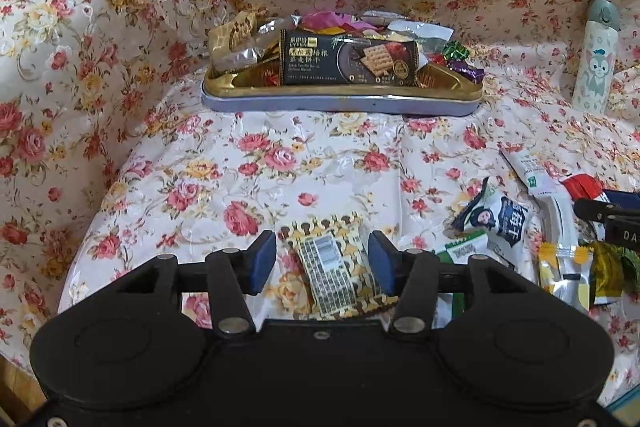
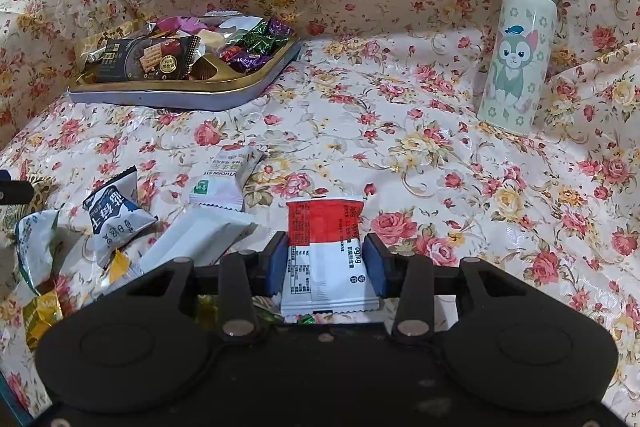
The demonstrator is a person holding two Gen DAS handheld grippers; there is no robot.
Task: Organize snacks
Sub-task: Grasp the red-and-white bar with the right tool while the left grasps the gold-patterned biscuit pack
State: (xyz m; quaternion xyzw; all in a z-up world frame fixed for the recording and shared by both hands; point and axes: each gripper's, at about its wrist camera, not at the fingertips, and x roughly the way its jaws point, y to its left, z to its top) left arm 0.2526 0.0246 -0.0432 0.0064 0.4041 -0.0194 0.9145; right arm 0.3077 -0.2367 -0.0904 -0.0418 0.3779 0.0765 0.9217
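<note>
My left gripper [image 1: 322,263] has its blue pads either side of a gold and white patterned snack packet [image 1: 332,267] lying on the flowered cloth; a gap shows on the left side. My right gripper [image 2: 326,263] has its pads against both sides of a red and white snack packet [image 2: 326,255]. A shallow gold tray with a blue rim [image 1: 340,99] at the back holds a black cracker pack [image 1: 348,61] and several wrapped sweets; it also shows in the right wrist view [image 2: 168,95].
Loose packets lie between the grippers: a navy and white one [image 2: 114,217], a white hawthorn one [image 2: 224,179], a plain white bar [image 2: 196,241], a yellow one [image 1: 564,275]. A cat-print bottle [image 2: 518,55] stands at back right. Cloth rises behind.
</note>
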